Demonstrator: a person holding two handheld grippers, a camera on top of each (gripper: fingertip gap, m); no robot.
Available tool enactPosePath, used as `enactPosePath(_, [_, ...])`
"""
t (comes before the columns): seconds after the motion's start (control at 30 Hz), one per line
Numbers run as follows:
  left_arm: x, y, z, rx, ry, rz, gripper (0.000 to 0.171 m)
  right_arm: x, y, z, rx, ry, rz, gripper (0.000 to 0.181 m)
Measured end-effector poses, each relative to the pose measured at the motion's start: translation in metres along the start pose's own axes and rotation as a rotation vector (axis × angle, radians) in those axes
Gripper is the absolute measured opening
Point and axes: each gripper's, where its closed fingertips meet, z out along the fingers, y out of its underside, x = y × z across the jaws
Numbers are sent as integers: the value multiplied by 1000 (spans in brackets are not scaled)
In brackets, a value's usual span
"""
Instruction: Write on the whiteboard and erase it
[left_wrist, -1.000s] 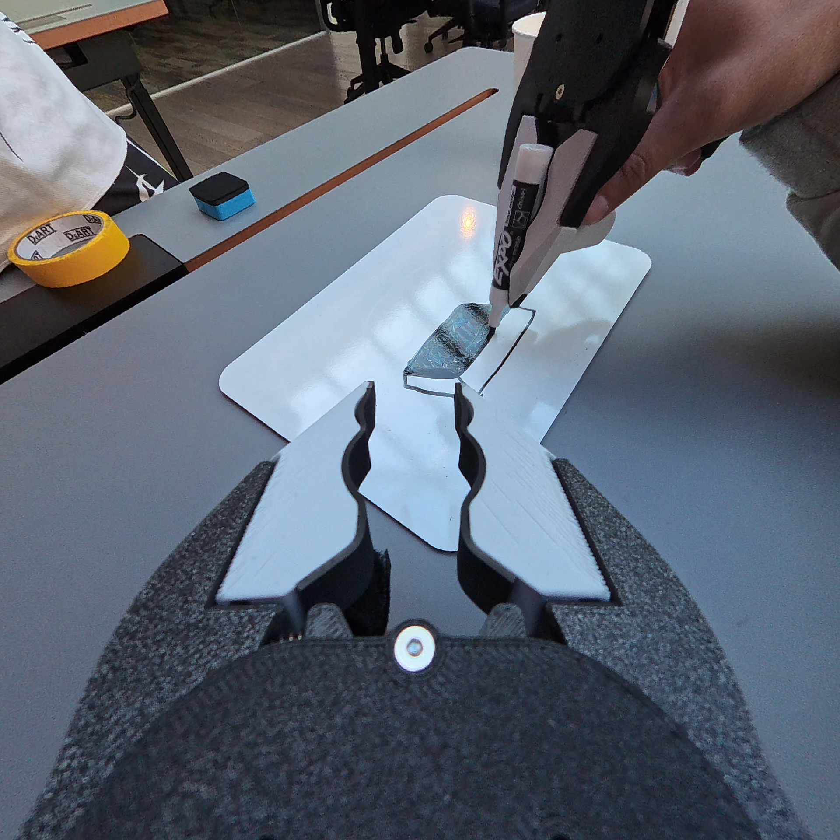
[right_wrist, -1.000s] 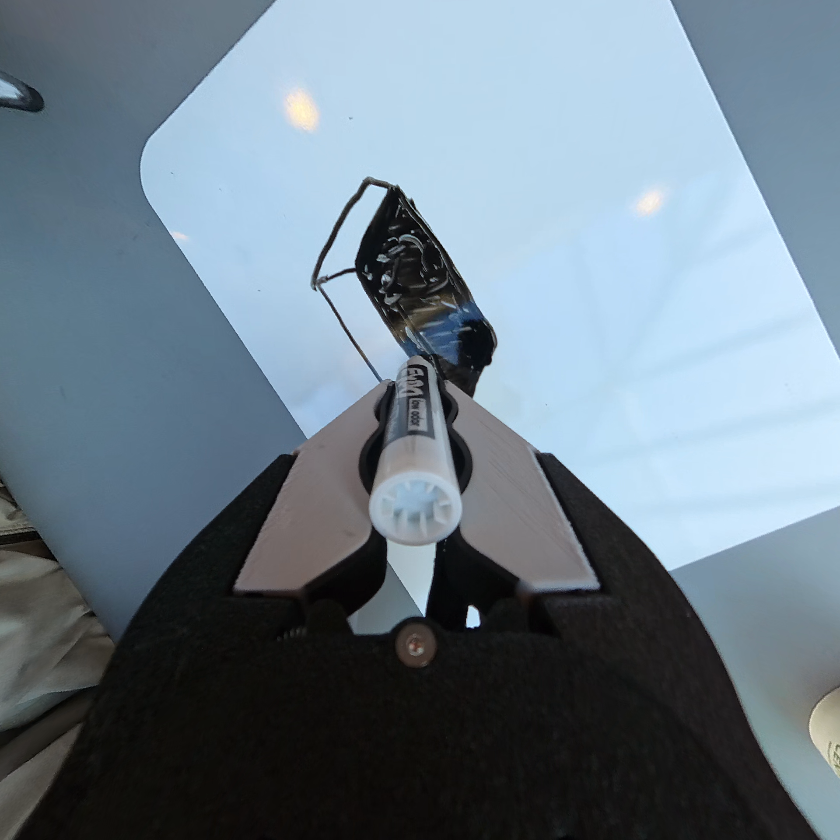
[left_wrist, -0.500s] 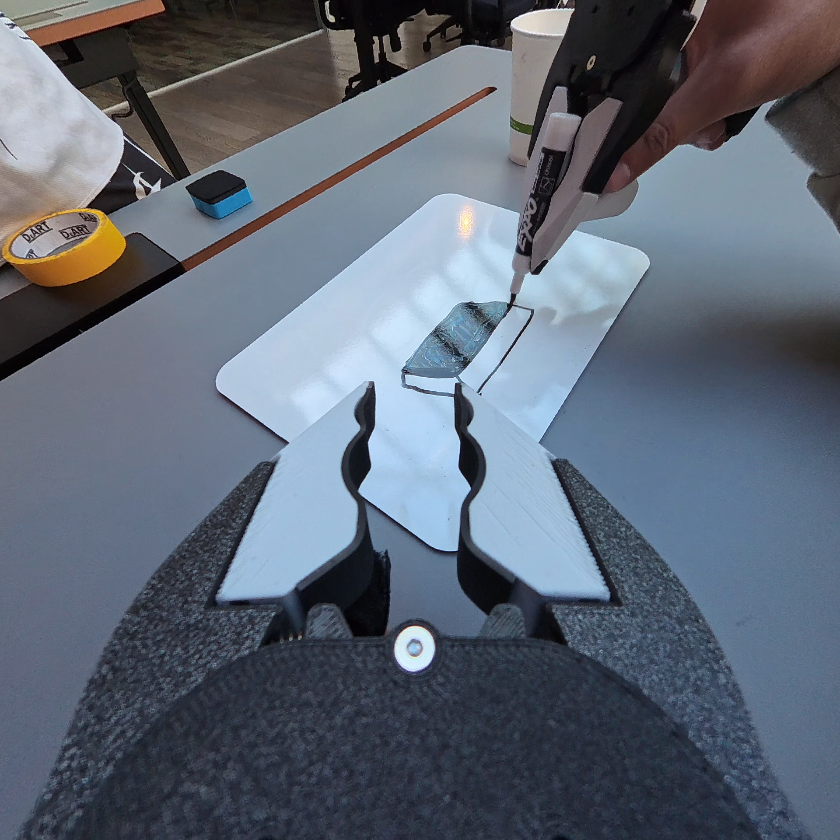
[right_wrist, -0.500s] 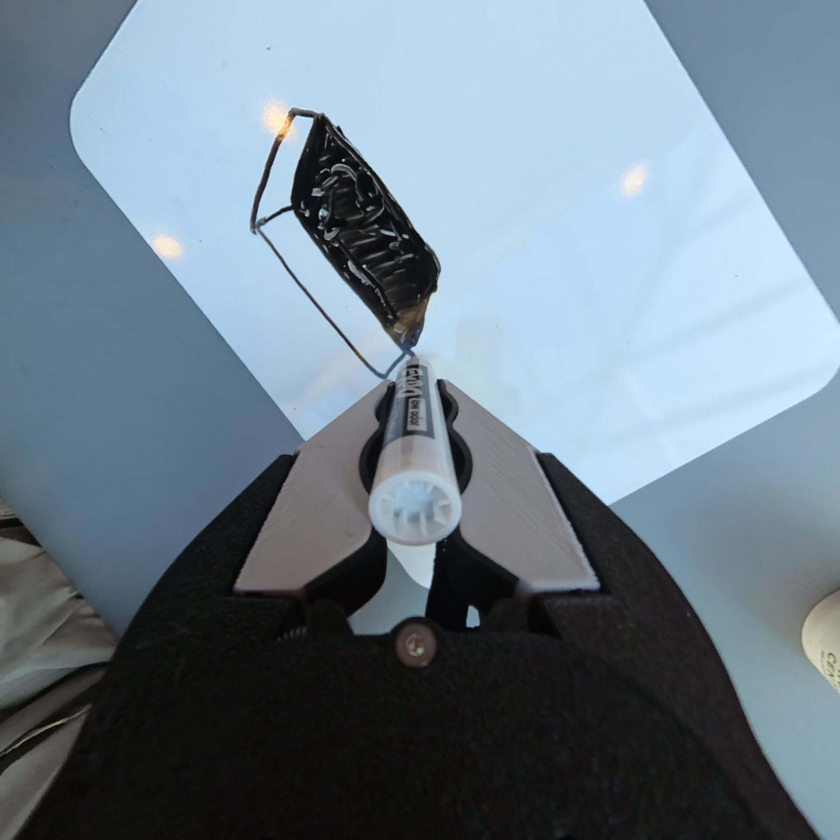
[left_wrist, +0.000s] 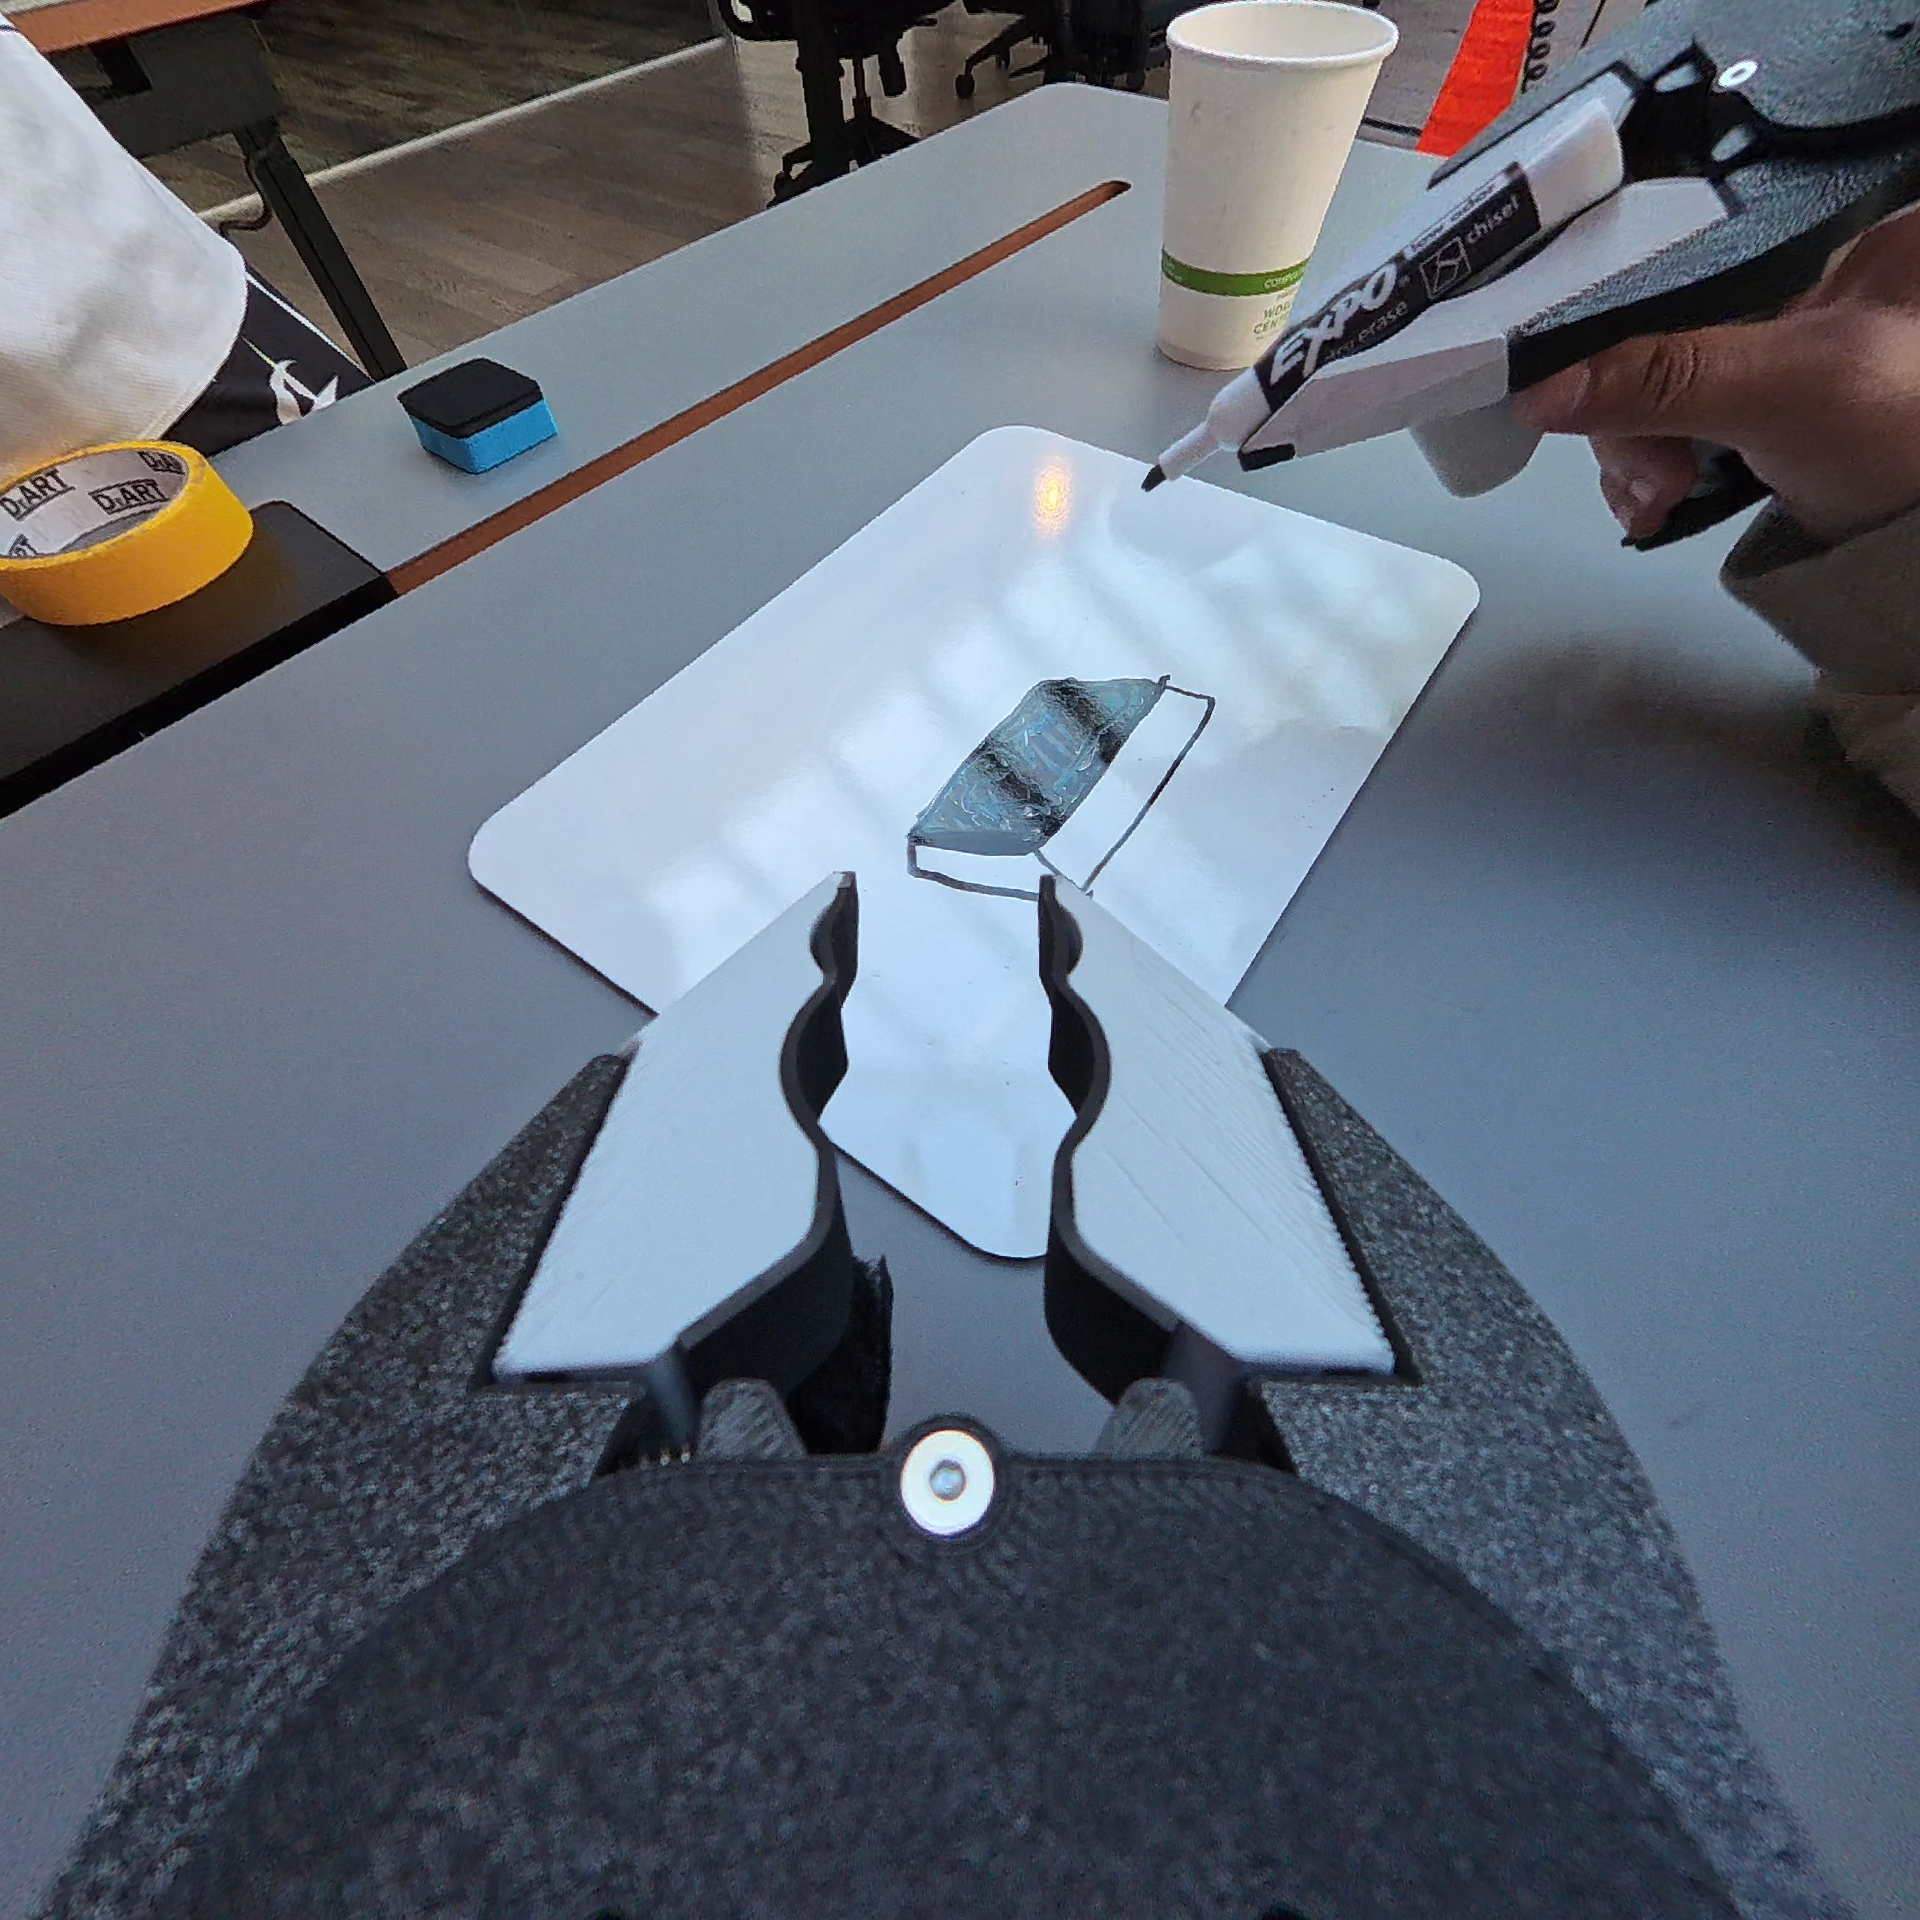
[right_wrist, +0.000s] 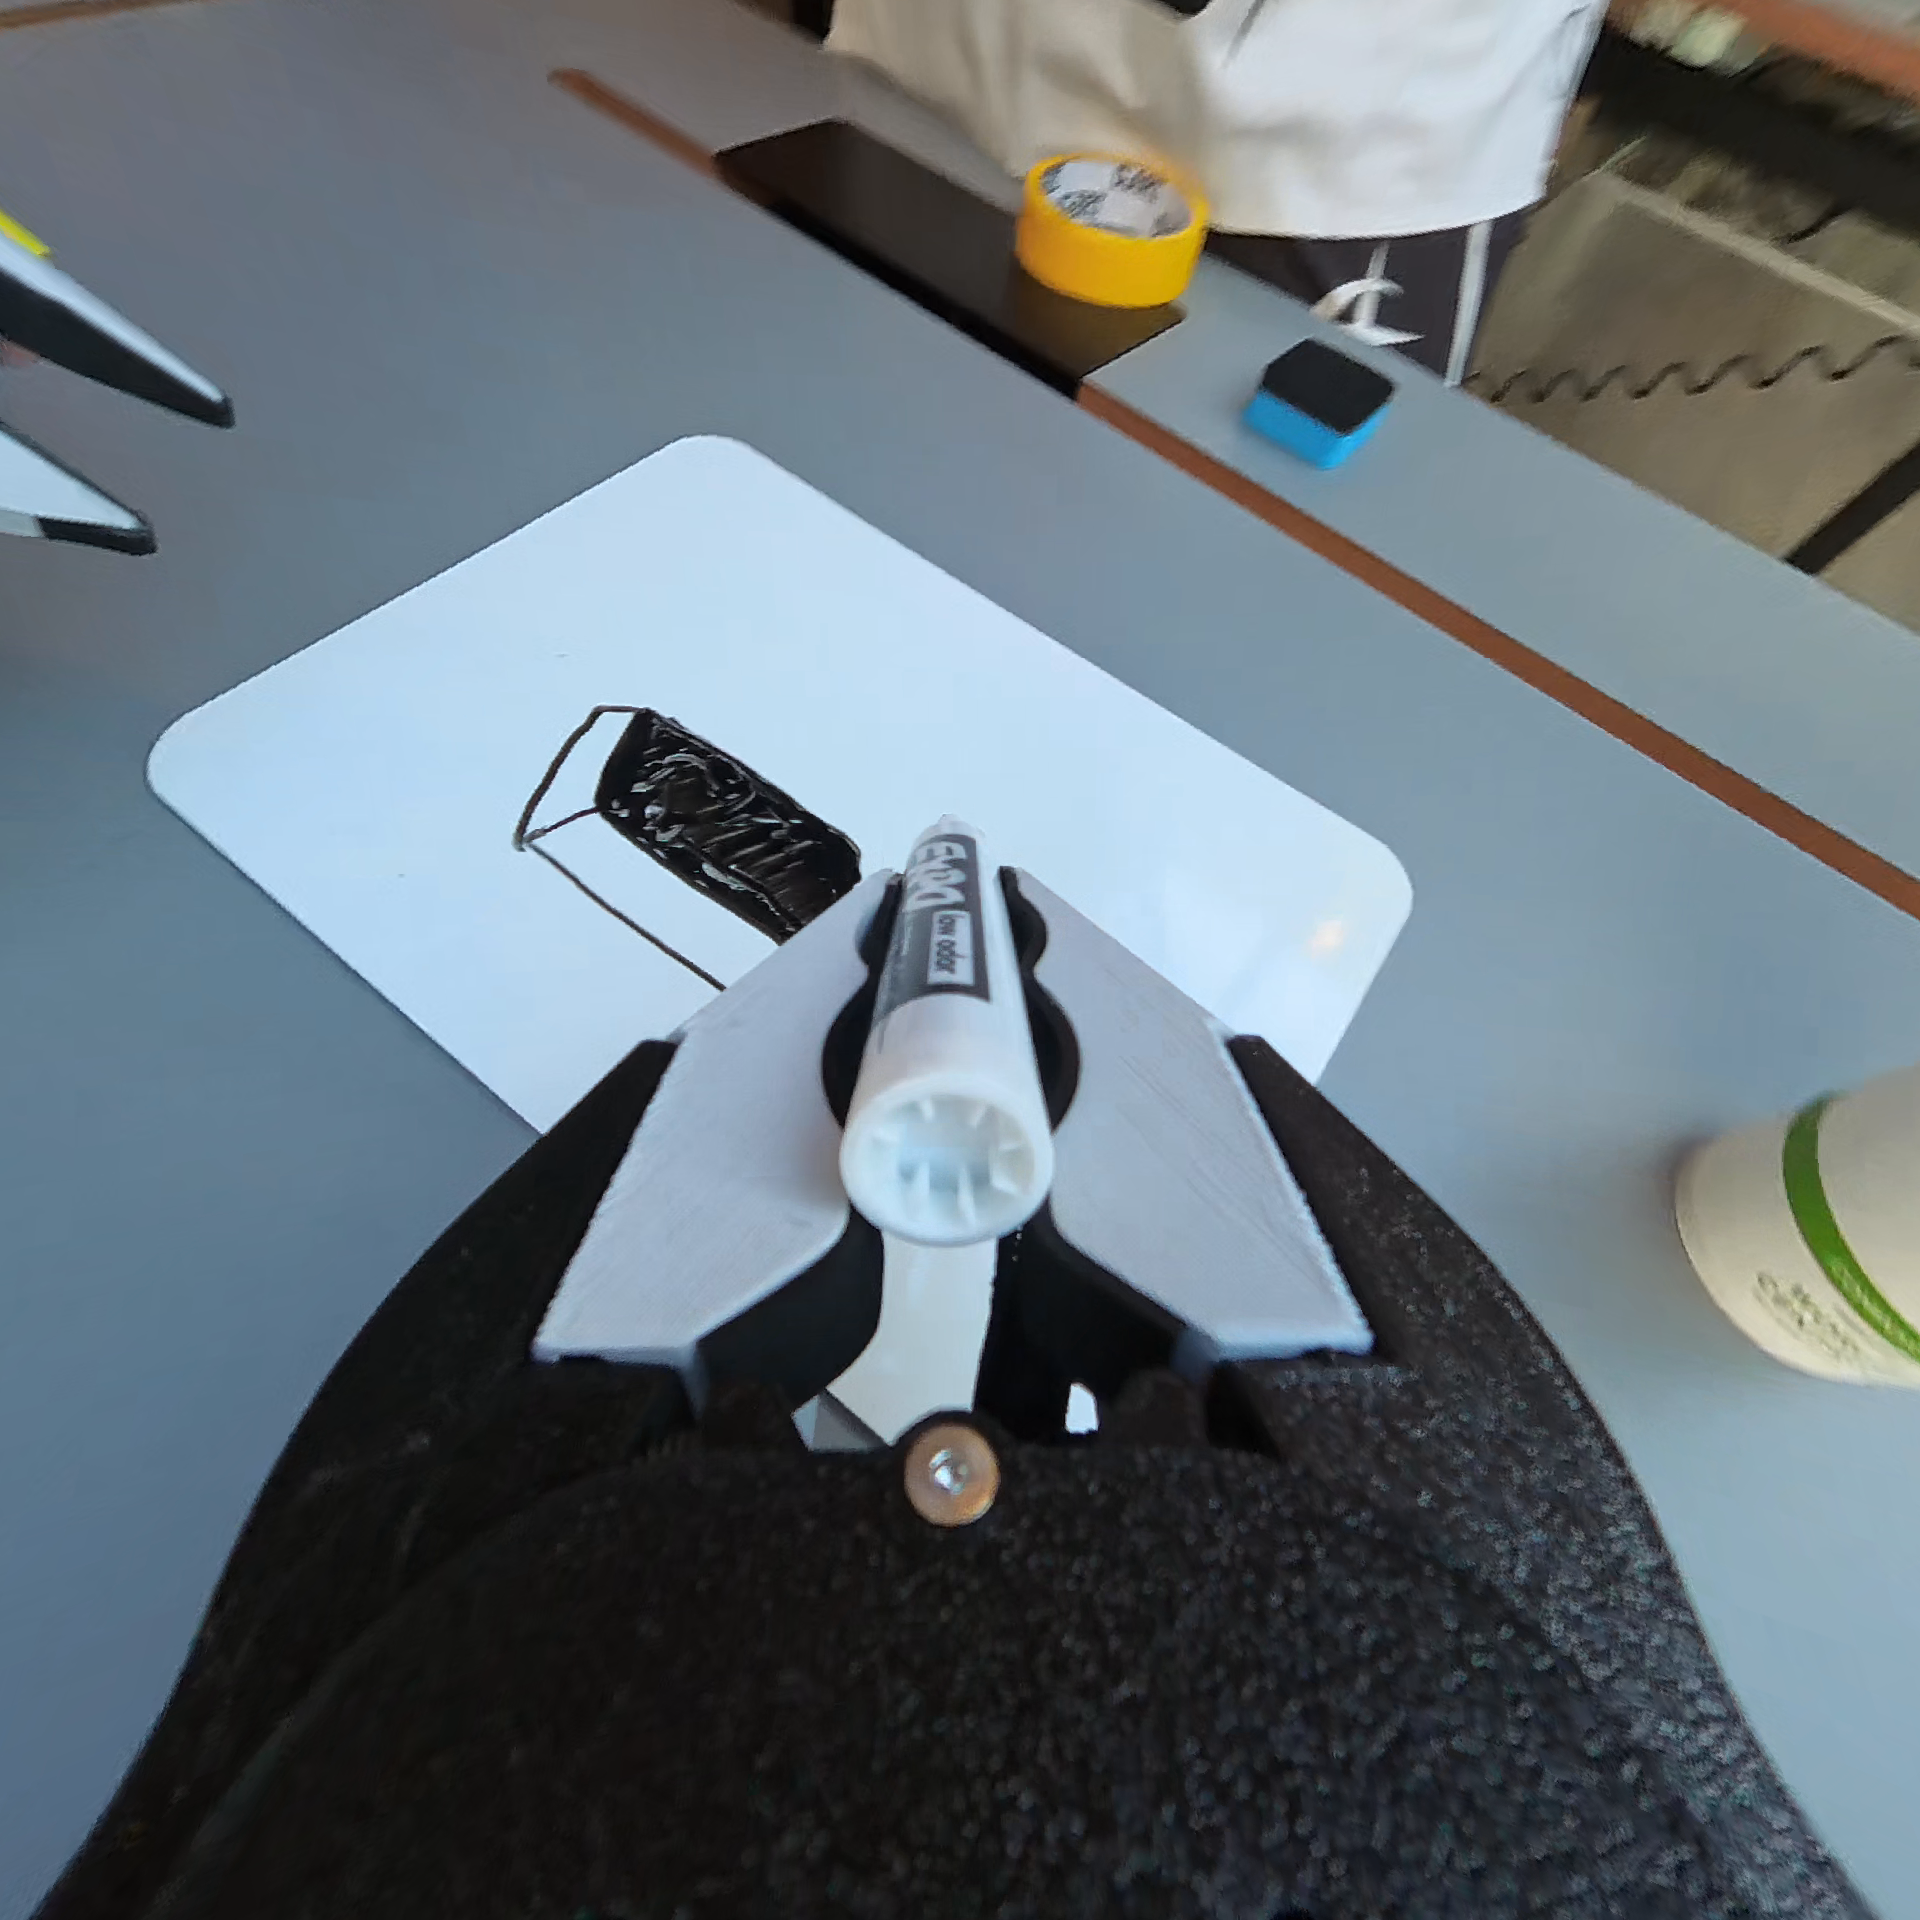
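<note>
Above the far corner of the whiteboard (left_wrist: 727, 748), clear of its surface: tip of the marker (left_wrist: 1382, 301). Pinched along its barrel between the pressed-in jaws of the right gripper (left_wrist: 1262, 442); capless tip forward, butt end toward the wrist camera. Long axis slanted low, falling from the desk's (left_wrist: 312, 935) right side toward the far edge. Well apart from the drawing (left_wrist: 1039, 769), a half-filled black rectangle near the board's middle. Left gripper (left_wrist: 948, 894) over the board's near corner, jaws spread, holding nothing, nearer to the drawing than the marker tip. Paper cup (left_wrist: 1262, 177) just beyond the tip.

Compared with half a second ago: tip lifted off the drawing's far corner, withdrawn right, barrel tilted from steep to nearly flat. Left gripper unchanged.
</note>
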Motion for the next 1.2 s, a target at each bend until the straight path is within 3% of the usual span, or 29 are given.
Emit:
enactPosePath(0.13, [6,5,3,-10,7,11,35,1,3,-13,143,67,40,17])
enactPosePath(0.5, [6,14,12,-27,-14,35,35,-1,12,-7,47,129,-28,18])
enactPosePath(0.83, [-1,21,13,-28,-9,-14,34,4,13,-8,58,132,73,18])
enactPosePath(1.07, [-3,3,9,93,-56,-72,34,13,-9,-24,207,212,90,18])
enactPosePath(1.2, [-2,-2,8,131,-105,-50,34,10,-5,-18,183,213,84,18])
